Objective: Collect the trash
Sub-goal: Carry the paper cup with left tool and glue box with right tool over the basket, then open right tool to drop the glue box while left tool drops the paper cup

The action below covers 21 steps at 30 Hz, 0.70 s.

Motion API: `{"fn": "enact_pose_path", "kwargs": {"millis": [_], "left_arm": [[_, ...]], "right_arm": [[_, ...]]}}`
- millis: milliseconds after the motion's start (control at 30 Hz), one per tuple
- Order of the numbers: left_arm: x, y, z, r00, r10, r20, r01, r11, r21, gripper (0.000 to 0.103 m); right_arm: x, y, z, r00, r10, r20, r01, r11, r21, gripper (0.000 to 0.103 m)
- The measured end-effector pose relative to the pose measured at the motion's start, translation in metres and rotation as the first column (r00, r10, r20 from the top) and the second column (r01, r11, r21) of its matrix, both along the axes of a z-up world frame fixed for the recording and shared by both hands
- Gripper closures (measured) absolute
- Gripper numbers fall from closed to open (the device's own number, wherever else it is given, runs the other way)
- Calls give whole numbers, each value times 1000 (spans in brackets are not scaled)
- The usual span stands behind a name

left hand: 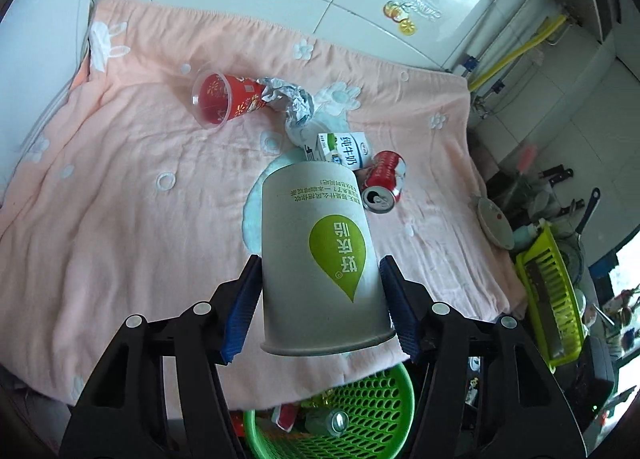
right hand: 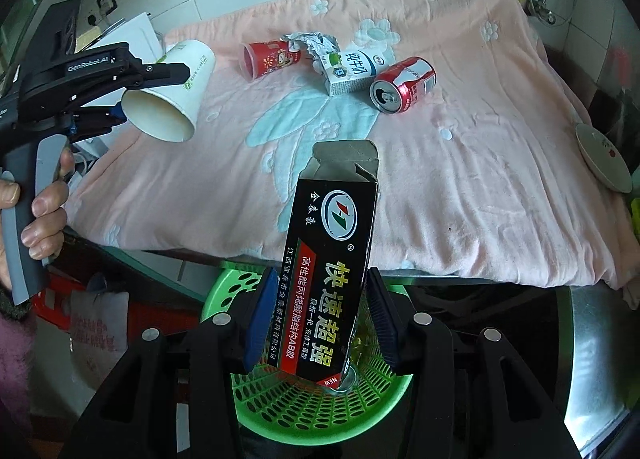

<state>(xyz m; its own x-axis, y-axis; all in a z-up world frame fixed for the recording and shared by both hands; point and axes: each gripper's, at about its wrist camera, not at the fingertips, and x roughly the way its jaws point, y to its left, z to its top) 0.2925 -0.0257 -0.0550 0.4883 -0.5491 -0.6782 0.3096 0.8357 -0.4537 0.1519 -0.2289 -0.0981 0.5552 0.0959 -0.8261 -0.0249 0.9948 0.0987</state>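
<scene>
The left gripper [left hand: 322, 299] is clamped on a white paper cup [left hand: 320, 255], held clear above the pink blanket [left hand: 120, 199] with its mouth tilted toward the person. The right gripper [right hand: 320, 323] pinches a black glue box [right hand: 332, 259] directly over the green basket [right hand: 304, 415] below the table edge. On the blanket lie a red plastic cup [left hand: 222, 99], crumpled foil [left hand: 292, 99], a milk carton [left hand: 342, 149] and a red can [left hand: 384, 181], close together.

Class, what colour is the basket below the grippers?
Bright green, with rows of oval holes; the basket shows best in the right wrist view.
</scene>
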Motion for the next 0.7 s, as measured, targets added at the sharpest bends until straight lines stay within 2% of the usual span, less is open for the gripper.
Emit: {"fn": "enact_pose_path", "kwargs": {"millis": [333,533,700], "left_arm": [[-118,7,32,991,21,129,-25,999,27,44],[-167,12,40,985,33,170,-38,999,25,44],[-192,11,42,979,31,202,-39,999,37,44]], "right_arm": [[-57,17,15,994,75,83,-71,996,-53,59],[-69,20,17,990,89,105,-84,995,-54,59],[-75,26,22,987,97,130,-88,993,-72,59]]}}
